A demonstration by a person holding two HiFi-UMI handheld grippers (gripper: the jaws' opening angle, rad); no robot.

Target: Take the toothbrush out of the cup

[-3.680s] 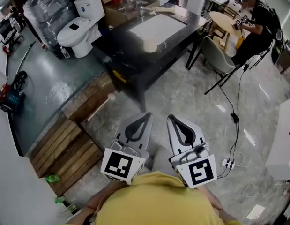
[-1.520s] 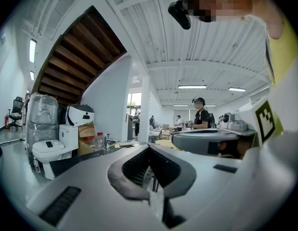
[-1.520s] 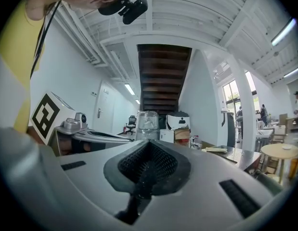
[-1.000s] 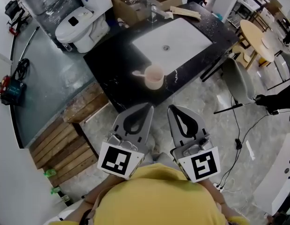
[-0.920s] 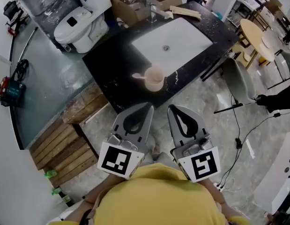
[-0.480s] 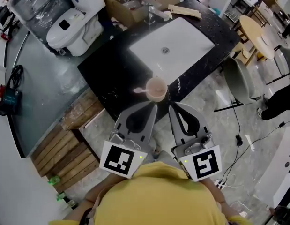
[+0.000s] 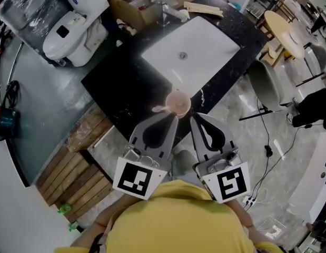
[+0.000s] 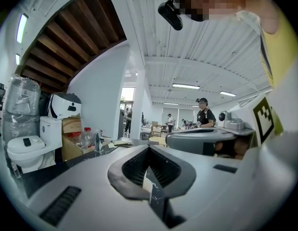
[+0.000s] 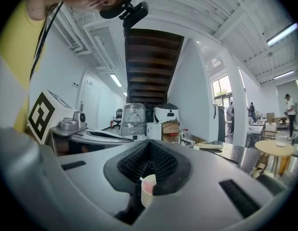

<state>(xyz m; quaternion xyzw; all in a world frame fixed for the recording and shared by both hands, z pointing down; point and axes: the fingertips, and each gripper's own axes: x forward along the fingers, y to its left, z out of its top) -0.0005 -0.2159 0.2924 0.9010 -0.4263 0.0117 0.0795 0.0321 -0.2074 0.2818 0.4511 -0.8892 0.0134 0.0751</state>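
With our left tool (image 7: pixel 171 119) and right tool (image 7: pixel 194 119) both clenched on nothing just short of the cup (image 7: pixel 179 103), whose toothbrush (image 7: pixel 160 109) leans out leftward, we judge a sideways pull could tip the cup off the near tabletop (image 7: pixel 120 83) edge it stands by, while open room lies toward the sink (image 7: pixel 191 51).

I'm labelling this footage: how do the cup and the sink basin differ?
The cup is pink, round and small; the sink basin is white, rectangular and far larger. The cup holds a toothbrush; the sink basin shows only its drain. The cup stands on the black counter; the sink basin is set into it. Both share that counter.
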